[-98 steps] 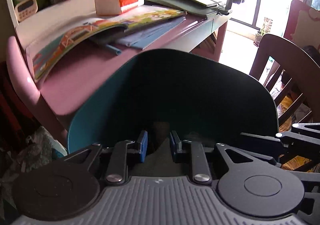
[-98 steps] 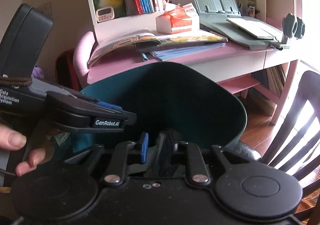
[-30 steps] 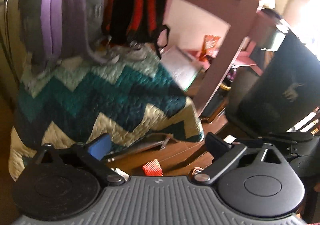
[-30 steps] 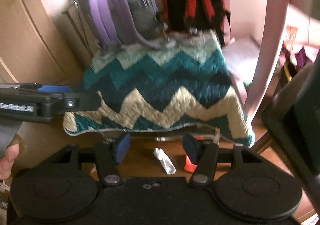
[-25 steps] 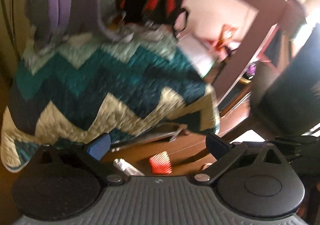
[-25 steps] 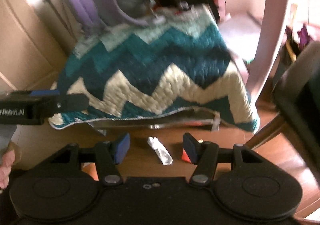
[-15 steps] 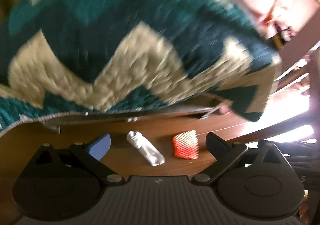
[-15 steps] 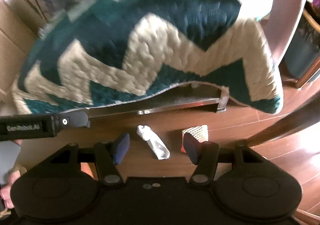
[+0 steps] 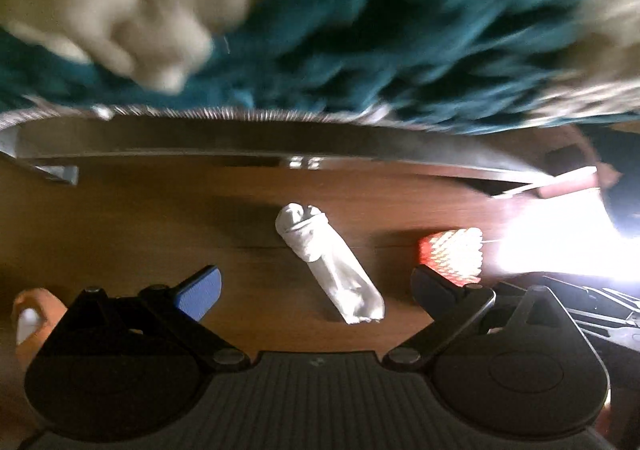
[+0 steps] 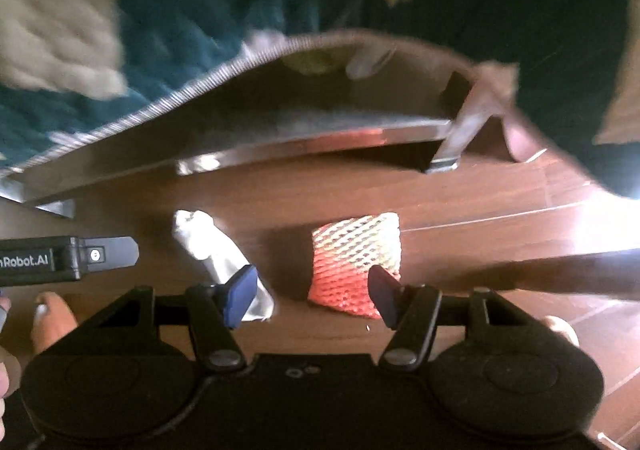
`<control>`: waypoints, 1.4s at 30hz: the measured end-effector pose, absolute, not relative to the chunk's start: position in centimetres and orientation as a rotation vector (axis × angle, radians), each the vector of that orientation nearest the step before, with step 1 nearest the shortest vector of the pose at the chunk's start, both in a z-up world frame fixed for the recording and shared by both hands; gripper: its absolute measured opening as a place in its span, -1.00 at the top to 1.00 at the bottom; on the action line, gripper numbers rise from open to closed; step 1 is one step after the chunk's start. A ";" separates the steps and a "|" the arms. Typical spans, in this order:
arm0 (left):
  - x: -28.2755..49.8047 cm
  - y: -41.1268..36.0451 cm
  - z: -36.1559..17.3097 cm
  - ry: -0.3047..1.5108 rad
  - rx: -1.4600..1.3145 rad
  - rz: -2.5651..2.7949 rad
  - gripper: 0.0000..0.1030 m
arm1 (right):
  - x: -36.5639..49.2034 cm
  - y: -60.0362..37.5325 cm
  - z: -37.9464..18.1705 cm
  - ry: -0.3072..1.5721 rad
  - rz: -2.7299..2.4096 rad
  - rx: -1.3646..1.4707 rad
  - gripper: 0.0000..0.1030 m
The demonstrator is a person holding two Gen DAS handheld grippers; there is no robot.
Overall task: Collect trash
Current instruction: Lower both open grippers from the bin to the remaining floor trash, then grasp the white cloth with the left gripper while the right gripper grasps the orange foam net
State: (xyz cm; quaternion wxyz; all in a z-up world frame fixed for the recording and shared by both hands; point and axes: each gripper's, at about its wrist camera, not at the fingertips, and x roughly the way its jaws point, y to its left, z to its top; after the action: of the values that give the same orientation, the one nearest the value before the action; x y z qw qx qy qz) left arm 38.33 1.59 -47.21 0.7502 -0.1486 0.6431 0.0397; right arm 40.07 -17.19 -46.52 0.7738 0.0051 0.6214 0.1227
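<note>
A brown wooden floor [image 10: 280, 190] fills the lower half of both wrist views, with glare from the right side washing out its planks. Above it hangs a quilted blanket [image 9: 360, 30] in teal and cream, blurred, draped over a low metal frame [image 10: 280, 146] whose rail and one leg stand on the floor.

Taking that frame as the landmark: a crumpled white wrapper [image 9: 332, 270] lies on the floor just in front of its rail, and a red foam net sleeve [image 10: 356, 266] lies beside the wrapper, farther toward the bright side. The two are near each other but apart. The floor in front of the frame is bare around them; the blanket's hem overhangs the rail close above.

Both grippers point steeply down at the floor. The left gripper [image 9: 316, 286] has its jaws wide apart, with the wrapper between them and untouched. The right gripper [image 10: 312, 290] also stands spread, the net sleeve between its fingers with no contact visible; the wrapper lies under its left fingertip. Bare toes [image 10: 52, 314] show at the lower left of the right wrist view.
</note>
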 end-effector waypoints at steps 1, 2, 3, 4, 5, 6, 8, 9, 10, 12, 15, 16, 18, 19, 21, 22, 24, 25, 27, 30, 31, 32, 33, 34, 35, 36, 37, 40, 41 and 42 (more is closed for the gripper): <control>38.6 1.5 -48.2 1.414 -0.323 0.092 -0.98 | 40.3 -17.1 -47.6 1.355 0.258 0.003 -0.19; 38.9 1.3 -49.2 1.421 -0.323 0.098 -0.98 | 40.5 -17.0 -48.6 1.363 0.248 -0.002 -0.19; 39.1 1.2 -50.1 1.427 -0.326 0.101 -0.98 | 40.7 -17.0 -49.4 1.372 0.241 0.000 -0.19; 39.4 1.0 -51.1 1.436 -0.328 0.104 -0.98 | 40.9 -17.0 -50.2 1.384 0.233 0.004 -0.20; 39.6 0.8 -52.1 1.448 -0.328 0.111 -0.98 | 41.1 -17.0 -51.0 1.392 0.224 0.007 -0.20; 39.8 0.7 -52.9 1.456 -0.326 0.120 -0.98 | 41.3 -16.9 -51.7 1.396 0.218 0.007 -0.20; 40.1 0.4 -54.5 1.468 -0.329 0.140 -0.98 | 41.7 -16.8 -52.9 1.405 0.213 0.005 -0.21; 40.2 0.4 -55.1 1.475 -0.330 0.147 -0.98 | 41.9 -16.7 -53.5 1.409 0.211 0.004 -0.21; 40.3 0.4 -55.7 1.477 -0.338 0.152 -0.98 | 42.1 -16.6 -54.0 1.413 0.207 0.003 -0.21; 40.5 0.4 -56.9 1.487 -0.356 0.155 -0.98 | 42.3 -16.4 -54.7 1.418 0.199 0.007 -0.22; 40.9 0.5 -58.0 1.487 -0.362 0.149 -0.96 | 42.7 -16.3 -55.5 1.430 0.166 0.016 -0.22; 40.9 0.5 -58.3 1.486 -0.357 0.153 -0.96 | 42.8 -16.2 -55.7 1.437 0.157 0.015 -0.22; 41.0 0.6 -58.7 1.487 -0.361 0.158 -0.96 | 43.0 -16.1 -56.2 1.455 0.141 0.002 -0.22; 41.1 0.6 -58.8 1.487 -0.359 0.160 -0.87 | 43.1 -16.0 -56.6 1.471 0.132 0.003 -0.22; 41.0 0.5 -59.1 1.493 -0.353 0.153 -0.66 | 43.5 -16.0 -57.1 1.483 0.117 0.011 -0.22; 41.0 0.5 -59.2 1.496 -0.351 0.149 -0.53 | 43.7 -15.9 -57.2 1.481 0.116 0.018 -0.25; 40.9 0.5 -59.5 1.509 -0.347 0.146 -0.42 | 43.9 -15.8 -57.3 1.484 0.110 0.013 -0.25; 40.9 0.5 -59.7 1.513 -0.350 0.147 -0.30 | 43.9 -15.9 -57.2 1.485 0.106 0.017 -0.24; 40.7 0.7 -59.7 1.505 -0.348 0.145 -0.12 | 43.9 -16.0 -57.2 1.486 0.081 0.034 -0.19; 40.5 0.5 -59.5 1.495 -0.327 0.146 0.05 | 43.8 -15.8 -57.1 1.492 0.091 -0.008 -0.17; 40.4 0.5 -59.4 1.493 -0.320 0.148 0.30 | 43.7 -15.6 -57.1 1.493 0.098 -0.035 -0.14; 40.6 0.5 -59.0 1.497 -0.320 0.147 0.46 | 43.5 -15.3 -57.1 1.493 0.094 -0.054 0.05; 40.5 0.6 -59.0 1.502 -0.330 0.140 0.52 | 43.5 -15.3 -57.0 1.490 0.087 -0.074 0.14; 40.7 0.9 -59.4 1.505 -0.337 0.138 0.61 | 43.4 -15.4 -56.9 1.489 0.095 -0.072 0.28; 40.9 1.0 -59.5 1.504 -0.337 0.141 0.65 | 43.4 -15.3 -56.7 1.492 0.110 -0.071 0.48; 40.8 1.1 -59.3 1.501 -0.338 0.141 0.65 | 43.4 -15.3 -56.5 1.493 0.128 -0.078 0.59; 40.8 1.3 -59.2 1.500 -0.345 0.135 0.68 | 43.3 -15.2 -56.3 1.494 0.141 -0.094 0.76; 40.5 1.4 -58.3 1.483 -0.353 0.114 0.71 | 43.1 -15.2 -55.3 1.492 0.154 -0.100 0.79; 40.3 1.4 -57.8 1.478 -0.358 0.105 0.72 | 42.9 -15.2 -54.9 1.489 0.151 -0.095 0.80; 40.1 1.4 -57.4 1.474 -0.361 0.096 0.74 | 42.8 -15.3 -54.3 1.487 0.150 -0.088 0.80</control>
State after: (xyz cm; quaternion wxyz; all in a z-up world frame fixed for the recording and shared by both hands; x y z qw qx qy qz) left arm 40.09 1.35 -57.42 0.7246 -0.1635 0.6681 0.0433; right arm 42.80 -15.34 -54.30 0.7325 -0.0401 0.6761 0.0682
